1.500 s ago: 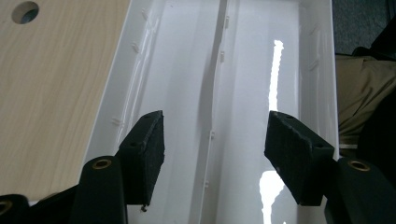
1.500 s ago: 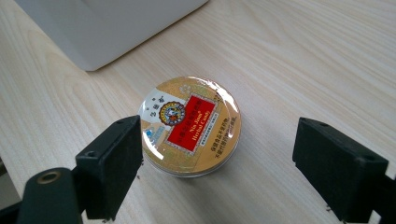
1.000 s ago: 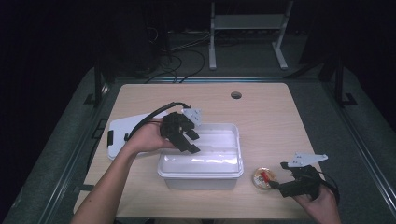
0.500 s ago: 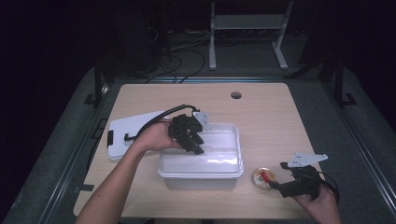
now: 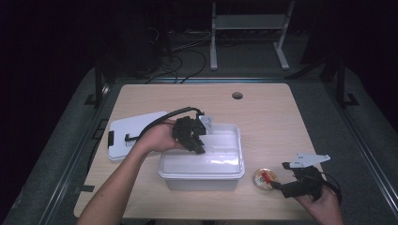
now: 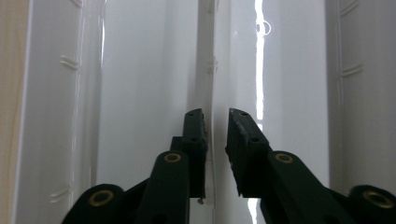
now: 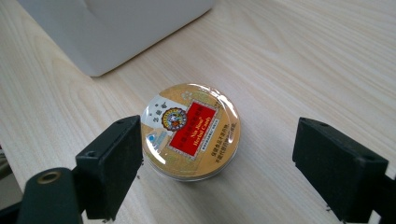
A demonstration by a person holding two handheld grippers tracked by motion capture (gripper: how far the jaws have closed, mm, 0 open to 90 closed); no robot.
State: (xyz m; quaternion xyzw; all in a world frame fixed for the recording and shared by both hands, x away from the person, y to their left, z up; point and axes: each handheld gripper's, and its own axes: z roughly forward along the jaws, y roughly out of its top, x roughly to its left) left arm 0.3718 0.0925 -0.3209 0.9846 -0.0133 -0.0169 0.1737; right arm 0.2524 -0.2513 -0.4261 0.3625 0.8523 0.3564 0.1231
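Fingers [image 6: 212, 133] of your left gripper have just been closing on the bin's [image 5: 202, 176] wall; right fingers [image 7: 336, 168] gape around the candy tin [image 7: 190, 130]; squeeze it next.

Black two-jaw tools [image 5: 196, 140] with brass-coloured pivot screws, black cables, apparently bare forearms.

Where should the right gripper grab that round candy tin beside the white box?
Grip the tin across its low round side wall, coming from the table's near edge as the right gripper is aimed. It lies flat, label up, between the open jaws, clear of the white box.
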